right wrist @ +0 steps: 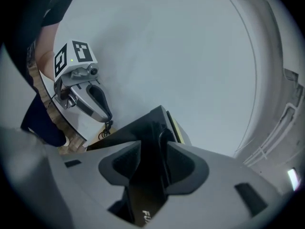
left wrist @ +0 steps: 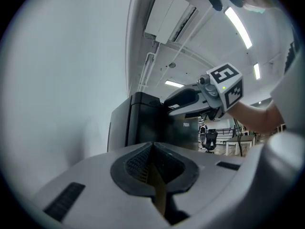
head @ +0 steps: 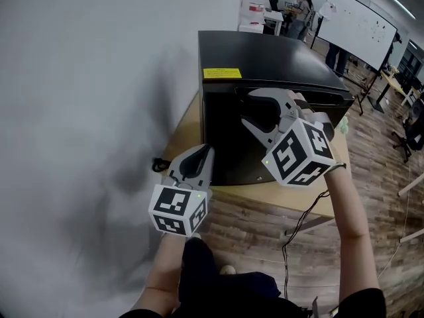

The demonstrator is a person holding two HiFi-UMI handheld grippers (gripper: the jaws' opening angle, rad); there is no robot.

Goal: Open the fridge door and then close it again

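Note:
A black mini fridge (head: 265, 55) stands on a wooden table (head: 265, 194) against the white wall, with a yellow label (head: 222, 73) on its top front edge. Its door looks closed, and a handle recess (head: 298, 93) runs along the door's top. My right gripper (head: 247, 106) is open in front of the upper door, near the recess, with nothing gripped; the fridge (right wrist: 143, 125) shows through the gap of the right gripper (right wrist: 150, 151). My left gripper (head: 197, 159) is shut and empty, lower left, by the fridge's left front corner. From the left gripper (left wrist: 152, 147) I see the fridge (left wrist: 143, 123) and the right gripper (left wrist: 176, 101).
A black cable end (head: 158, 165) lies on the table's left edge, and another cable (head: 298, 224) hangs below the table's front. Wooden floor lies under it. Far right are a whiteboard (head: 361, 22), standing people (head: 305, 8) and an office chair (head: 411, 134).

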